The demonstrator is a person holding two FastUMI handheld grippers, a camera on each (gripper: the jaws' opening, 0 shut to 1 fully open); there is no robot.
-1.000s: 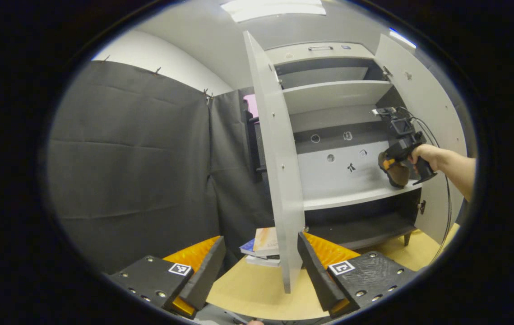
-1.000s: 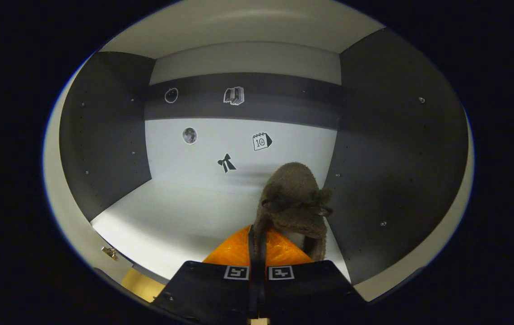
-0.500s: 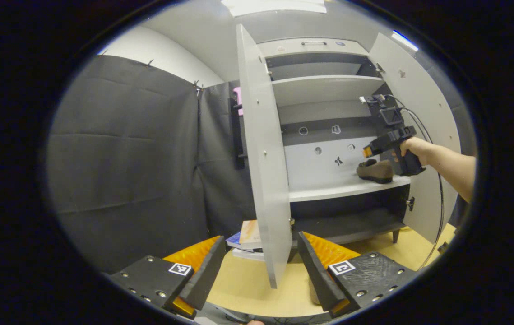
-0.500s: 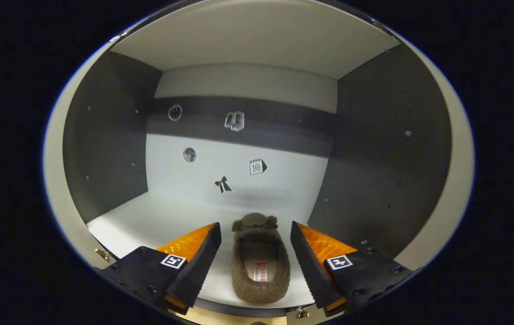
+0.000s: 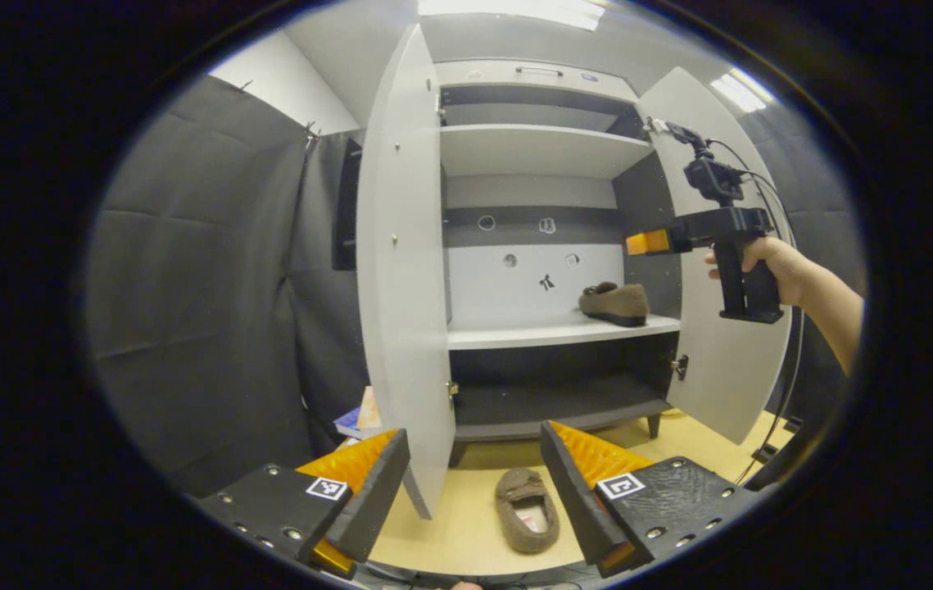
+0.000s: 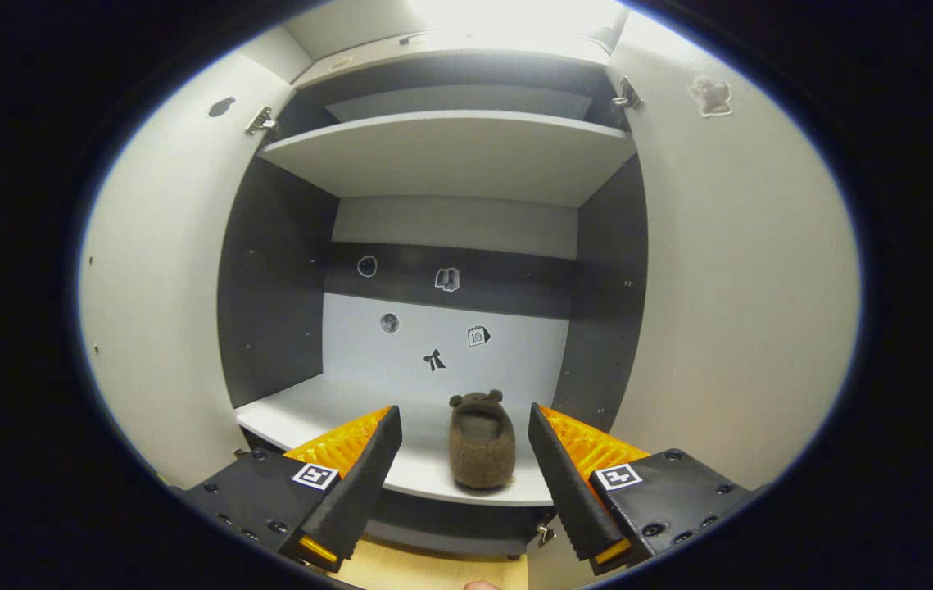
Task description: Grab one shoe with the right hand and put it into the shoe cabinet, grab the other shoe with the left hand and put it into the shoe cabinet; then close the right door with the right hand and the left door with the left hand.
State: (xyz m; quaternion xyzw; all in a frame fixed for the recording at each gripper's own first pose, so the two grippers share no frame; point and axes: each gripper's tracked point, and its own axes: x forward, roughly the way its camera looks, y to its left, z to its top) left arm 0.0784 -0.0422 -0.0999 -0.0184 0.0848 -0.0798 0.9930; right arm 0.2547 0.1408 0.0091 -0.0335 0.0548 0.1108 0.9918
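Right gripper view: shoe [image 6: 482, 441] on shelf [image 6: 327, 414]

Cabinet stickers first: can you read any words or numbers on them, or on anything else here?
No text reads clearly here.
Calendar sticker on the cabinet's back wall: carries a mark, too small to read.
Bow sticker and book sticker: pictures, no words.
Label inside the shoe on the floor: too blurred to read.
Square markers: coded patterns, no letters.
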